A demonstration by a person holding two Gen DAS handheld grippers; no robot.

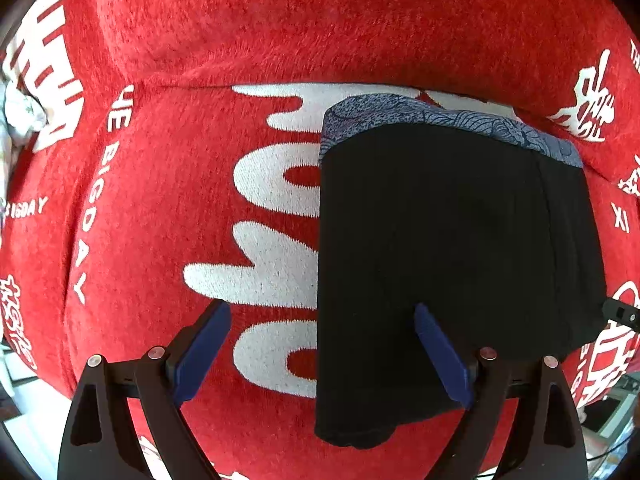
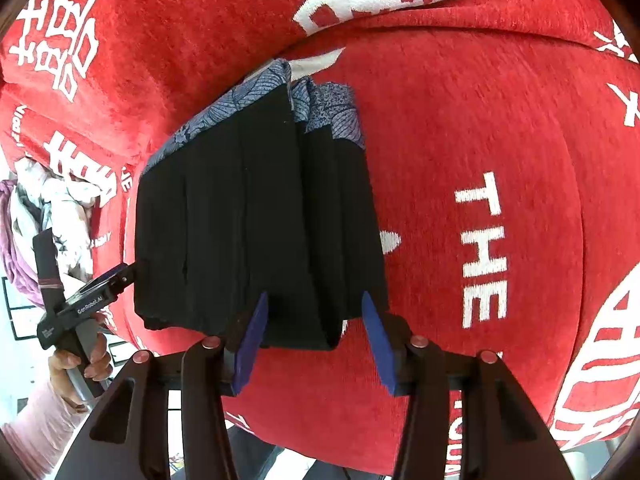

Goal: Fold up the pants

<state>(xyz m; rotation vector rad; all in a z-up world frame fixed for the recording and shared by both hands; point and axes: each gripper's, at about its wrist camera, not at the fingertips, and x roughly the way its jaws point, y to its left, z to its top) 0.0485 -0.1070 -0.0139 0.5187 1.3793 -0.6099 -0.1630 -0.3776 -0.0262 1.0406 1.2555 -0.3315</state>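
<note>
1. Left hand-held gripper (image 1: 322,350), black-framed with blue pads, stands wide open and holds nothing; its left pad hangs over the bare red cloth, and its right pad (image 1: 438,354) lies over the near part of the black trousers.
2. Seen from the right wrist, the same left hand-held gripper (image 2: 120,276) comes in from the left with its tip at the left edge of the trousers; whether it touches the fabric I cannot tell from this angle. A hand in a pale pink sleeve (image 2: 80,364) holds its handle.
3. Folded black pants with a blue-grey leaf-patterned waistband (image 1: 452,248) lie flat as a compact rectangle on the red plush cover printed with white letters and characters (image 1: 200,168), waistband at the far end, near the crease where the seat meets the backrest.
4. From the right wrist, the pants (image 2: 248,216) show several stacked layers along their right side, with the patterned band (image 2: 332,112) peeking out at the top.
5. Right hand-held gripper (image 2: 314,340) is also spread open with nothing between its blue pads; the two pads straddle the near right corner of the pants.
6. A heap of pale and purple clothes (image 2: 36,220) sits at the far left, beyond the cover's edge.
</note>
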